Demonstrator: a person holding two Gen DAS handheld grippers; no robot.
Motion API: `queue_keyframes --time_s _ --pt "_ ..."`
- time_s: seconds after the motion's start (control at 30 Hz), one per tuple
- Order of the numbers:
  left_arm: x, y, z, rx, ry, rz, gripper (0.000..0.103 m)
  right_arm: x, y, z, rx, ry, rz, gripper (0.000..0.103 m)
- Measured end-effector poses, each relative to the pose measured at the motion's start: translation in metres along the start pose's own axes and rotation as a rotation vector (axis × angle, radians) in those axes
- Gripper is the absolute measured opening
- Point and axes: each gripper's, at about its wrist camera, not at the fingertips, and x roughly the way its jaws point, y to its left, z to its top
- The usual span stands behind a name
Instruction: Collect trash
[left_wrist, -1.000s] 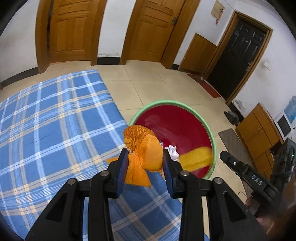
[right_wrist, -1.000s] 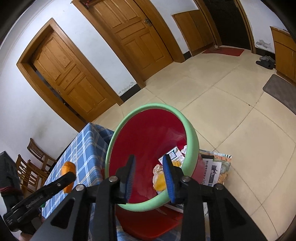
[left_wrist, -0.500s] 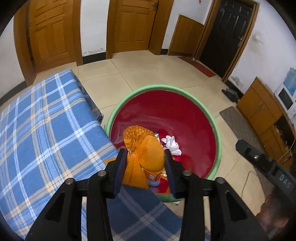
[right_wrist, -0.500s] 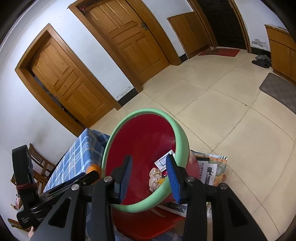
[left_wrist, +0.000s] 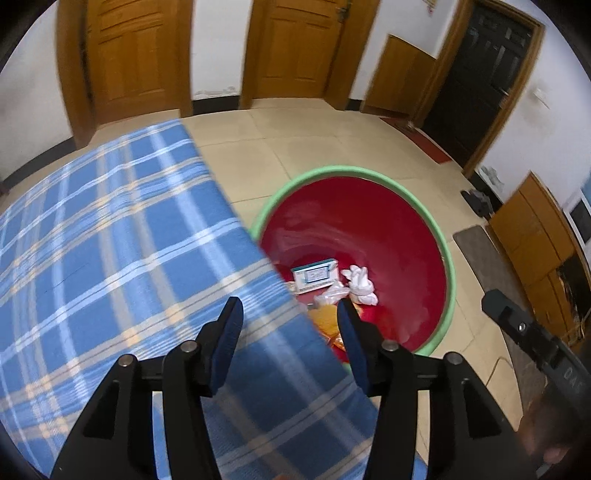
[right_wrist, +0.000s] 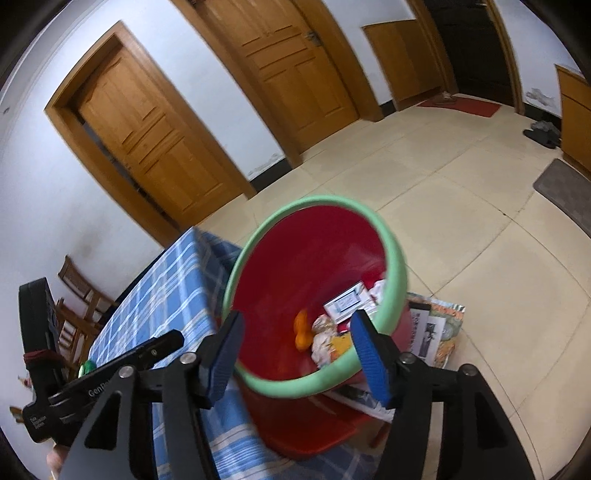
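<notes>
Trash lies in the bin (left_wrist: 424, 221), red w/ green rim, on the floor just beside the surface (left_wrist: 110, 240): 1 boxy card (left_wrist: 314, 275), 1 white wad (left_wrist: 360, 284), 1 clear wrap (left_wrist: 332, 295), 1 orange bag (right_wrist: 302, 329). My left hand-held gripper (left_wrist: 290, 325) has jaws opening, nothing between them; same for my right hand-held gripper (right_wrist: 295, 343), over the bin rim. Blue plaid cloth covers the surface. Room: tiled floor, 2 wood doors, 1 dark door, chairs (right_wrist: 79, 288) at the wall.
</notes>
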Motion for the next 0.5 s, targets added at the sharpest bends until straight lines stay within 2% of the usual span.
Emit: queue_keyframes --time_s 0.4,0.5 --pt "-0.06 0.046 -0.025 -0.1 -0.082 0.128 0.053 -0.014 0.062 -0.022 -0.128 0.026 0.046 0.087" --pt "-0.076 0.057 -0.033 -0.131 -0.099 0.157 0.053 -0.019 0.077 -0.028 -0.161 0.024 0.064 0.088"
